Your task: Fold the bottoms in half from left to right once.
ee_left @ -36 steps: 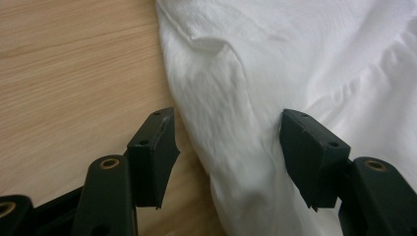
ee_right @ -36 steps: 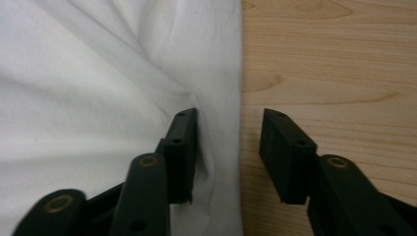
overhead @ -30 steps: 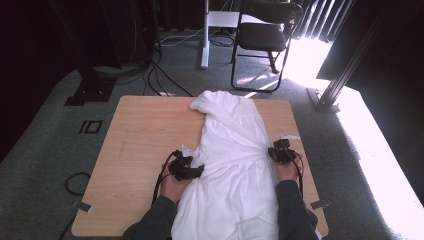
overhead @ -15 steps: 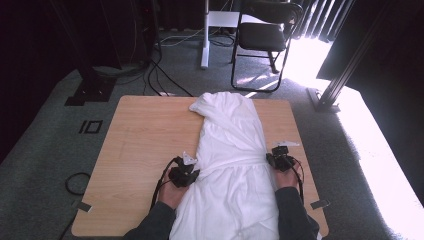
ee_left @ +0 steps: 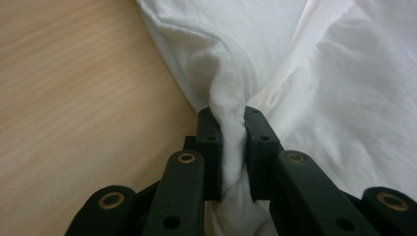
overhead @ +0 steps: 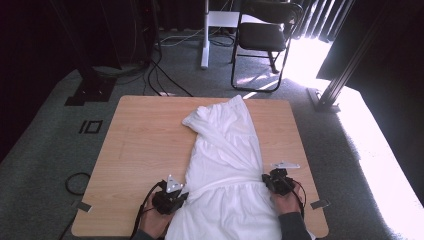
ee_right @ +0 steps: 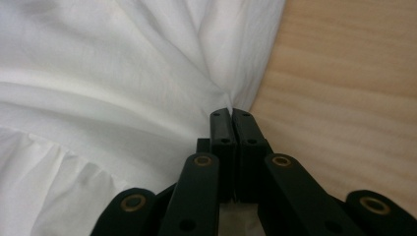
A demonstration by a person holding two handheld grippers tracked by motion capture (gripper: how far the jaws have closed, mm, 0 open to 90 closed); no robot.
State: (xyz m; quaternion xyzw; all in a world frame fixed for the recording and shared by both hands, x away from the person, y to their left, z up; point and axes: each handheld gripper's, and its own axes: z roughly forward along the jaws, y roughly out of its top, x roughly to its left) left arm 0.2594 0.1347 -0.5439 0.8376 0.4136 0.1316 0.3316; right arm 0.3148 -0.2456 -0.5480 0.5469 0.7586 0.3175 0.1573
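A white garment (overhead: 225, 150) lies lengthwise down the middle of the wooden table (overhead: 145, 140), its near end hanging over the front edge. My left gripper (overhead: 181, 194) is at the garment's left edge; its jaws have just been closing and are shut on a bunched fold of the white cloth (ee_left: 231, 147). My right gripper (overhead: 269, 181) is at the garment's right edge, shut tight on a thin pinch of the cloth (ee_right: 147, 98). In the left gripper view my left gripper (ee_left: 231, 123) has bare wood to its left; in the right gripper view my right gripper (ee_right: 231, 115) has wood to its right.
A black folding chair (overhead: 265, 35) and a white stand (overhead: 205, 40) stand on the grey carpet beyond the table. Cables (overhead: 160, 75) run across the floor at the back left. A dark metal frame leg (overhead: 332, 95) stands off the table's far right corner.
Both hands have drawn back towards the table's near edge, dragging the garment with them; its far end has slid nearer. The left jaws have closed on the cloth.
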